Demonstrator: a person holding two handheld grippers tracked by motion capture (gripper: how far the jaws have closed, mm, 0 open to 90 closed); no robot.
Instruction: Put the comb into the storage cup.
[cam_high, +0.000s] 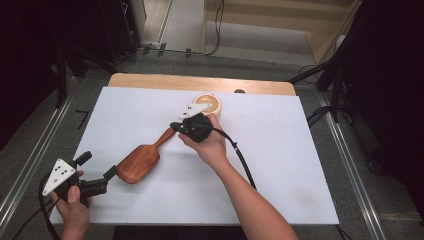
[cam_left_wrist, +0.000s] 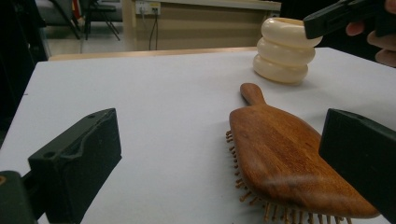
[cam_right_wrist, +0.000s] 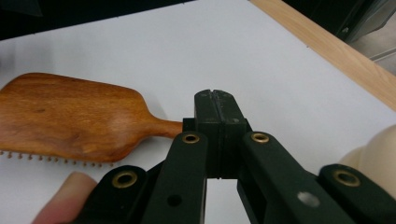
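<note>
A wooden hairbrush (cam_high: 140, 162) lies bristles down on the white table top (cam_high: 280, 165), its handle pointing to the far right. My right gripper (cam_high: 174, 126) hovers at the end of that handle, jaws shut together with nothing between them; in the right gripper view its tip (cam_right_wrist: 215, 100) covers the handle's end of the brush (cam_right_wrist: 70, 114). My left gripper (cam_high: 97, 165) rests at the near left, open. In the left gripper view the brush head (cam_left_wrist: 285, 158) lies just inside the right jaw, untouched. A cream ribbed holder (cam_high: 210, 104) stands behind the right hand.
The cream holder (cam_left_wrist: 284, 53) stands upright near the far edge, where a strip of bare wood (cam_high: 200, 82) borders the white sheet. The right gripper (cam_left_wrist: 322, 23) passes in front of its rim. A black cable (cam_high: 242, 160) trails along the right forearm.
</note>
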